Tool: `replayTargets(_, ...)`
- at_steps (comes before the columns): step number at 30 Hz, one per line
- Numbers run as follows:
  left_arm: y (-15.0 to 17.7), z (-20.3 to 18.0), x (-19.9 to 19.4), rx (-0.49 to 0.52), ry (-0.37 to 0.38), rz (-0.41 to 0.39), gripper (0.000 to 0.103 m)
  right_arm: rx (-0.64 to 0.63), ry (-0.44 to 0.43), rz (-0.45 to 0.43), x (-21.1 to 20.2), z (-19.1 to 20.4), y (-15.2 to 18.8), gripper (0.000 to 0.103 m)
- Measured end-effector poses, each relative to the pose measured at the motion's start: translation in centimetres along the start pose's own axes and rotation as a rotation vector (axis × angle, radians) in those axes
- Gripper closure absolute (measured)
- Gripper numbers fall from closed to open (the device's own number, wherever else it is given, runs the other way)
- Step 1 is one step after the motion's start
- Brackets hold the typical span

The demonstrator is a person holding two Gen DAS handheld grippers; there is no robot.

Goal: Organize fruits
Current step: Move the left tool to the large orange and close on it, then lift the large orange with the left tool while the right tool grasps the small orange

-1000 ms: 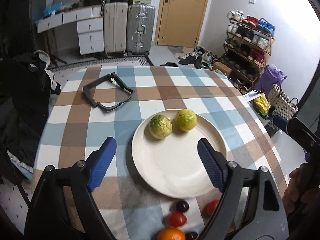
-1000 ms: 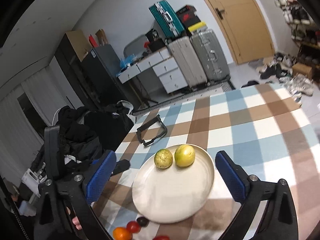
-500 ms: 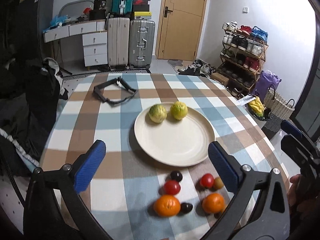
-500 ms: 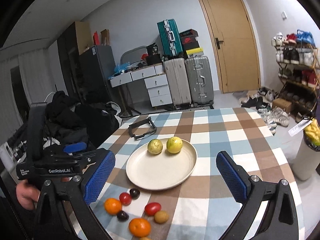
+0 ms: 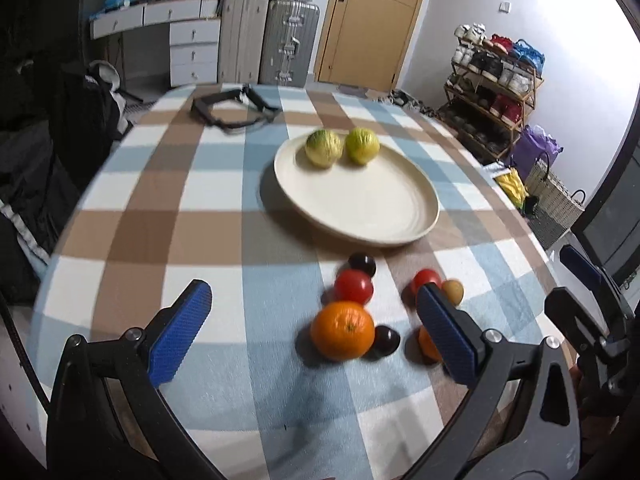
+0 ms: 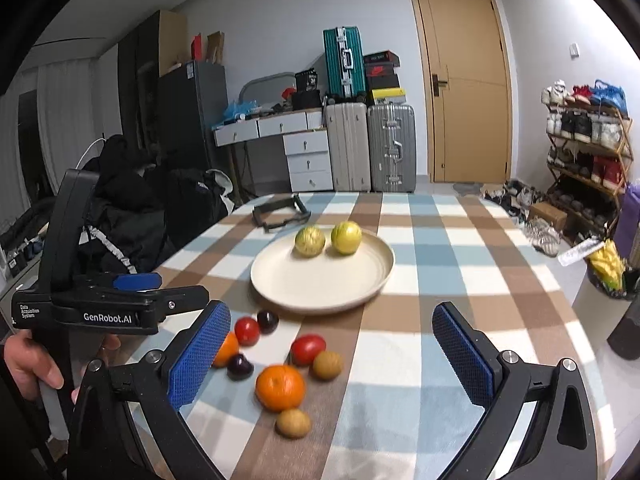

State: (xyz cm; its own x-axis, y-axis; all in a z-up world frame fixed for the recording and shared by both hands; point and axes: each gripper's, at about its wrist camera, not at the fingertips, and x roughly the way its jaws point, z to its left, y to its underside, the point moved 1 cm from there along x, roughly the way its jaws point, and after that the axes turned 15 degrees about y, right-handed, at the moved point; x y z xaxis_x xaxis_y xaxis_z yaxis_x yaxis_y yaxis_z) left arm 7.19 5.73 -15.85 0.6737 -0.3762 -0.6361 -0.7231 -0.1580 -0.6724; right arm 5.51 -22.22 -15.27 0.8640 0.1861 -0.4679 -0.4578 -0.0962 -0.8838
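Two yellow-green fruits (image 6: 327,238) sit at the far edge of one cream plate (image 6: 320,280) on the checked desk (image 6: 460,280). Nearer lie two oranges (image 6: 280,387), two tomatoes (image 6: 307,349), two dark plums (image 6: 240,366) and two brown fruits (image 6: 293,423); one orange is half hidden behind a pad. The left claw (image 5: 316,332) and the right claw (image 6: 332,356) gape wide, empty.

I see a checked tablecloth (image 6: 440,240): blue, brown, white squares. Plate (image 6: 320,284) is plain cream. On it, two yellow-green fruits (image 6: 310,240), the left one mottled. Loose fruit: two oranges (image 6: 280,387), bright orange; two red tomatoes (image 6: 307,349); two dark purple plums (image 6: 240,366); two tan-brown ones (image 6: 327,365). Both grippers have black frames with blue textured pads (image 6: 199,356). Black strap frame (image 6: 281,213) at the far edge. Tan door (image 6: 466,80), teal suitcase (image 6: 345,62), two silver ones (image 6: 390,148).
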Motion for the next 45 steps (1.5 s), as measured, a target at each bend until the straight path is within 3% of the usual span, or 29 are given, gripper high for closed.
replayTargets(6, 1.2, 0.7, 2.5, -0.034, 0.088, 0.085, 0.001, -0.025, 0.016, 0.035, 0.7, 0.2, 1.5, 0.0)
replayTargets(12, 1.1, 1.7, 3.9, -0.068, 0.125, 0.111, 0.002, -0.029, 0.003, 0.065, 1.6, 0.3, 2.3, 0.0)
replayTargets(18, 0.8, 1.9, 4.5, -0.09, 0.19, 0.142, 0.02, -0.033, -0.007, 0.077, 2.3, 0.4, 2.5, 0.0)
replayTargets(20, 0.8, 1.9, 4.8, -0.09, 0.219, 0.164, 0.033, -0.034, -0.007, 0.079, 2.4, 0.4, 2.5, 0.0)
replayTargets(24, 0.8, 2.0, 5.1, -0.096, 0.237, 0.177, 0.04, -0.032, -0.008, 0.091, 2.8, 0.2, 2.7, 0.0)
replayTargets(28, 0.7, 2.1, 5.4, -0.102, 0.249, 0.19, 0.065, -0.027, -0.01, 0.092, 2.9, 0.0, 2.7, 0.0)
replayTargets(33, 1.0, 2.7, 5.1, -0.117, 0.281, 0.185, 0.065, -0.03, -0.017, 0.098, 3.0, 0.2, 2.7, 0.0)
replayTargets(45, 0.8, 2.9, 2.6, -0.084, 0.254, 0.129, 0.065, -0.031, -0.032, 0.12, 3.2, 0.6, 2.8, 0.0)
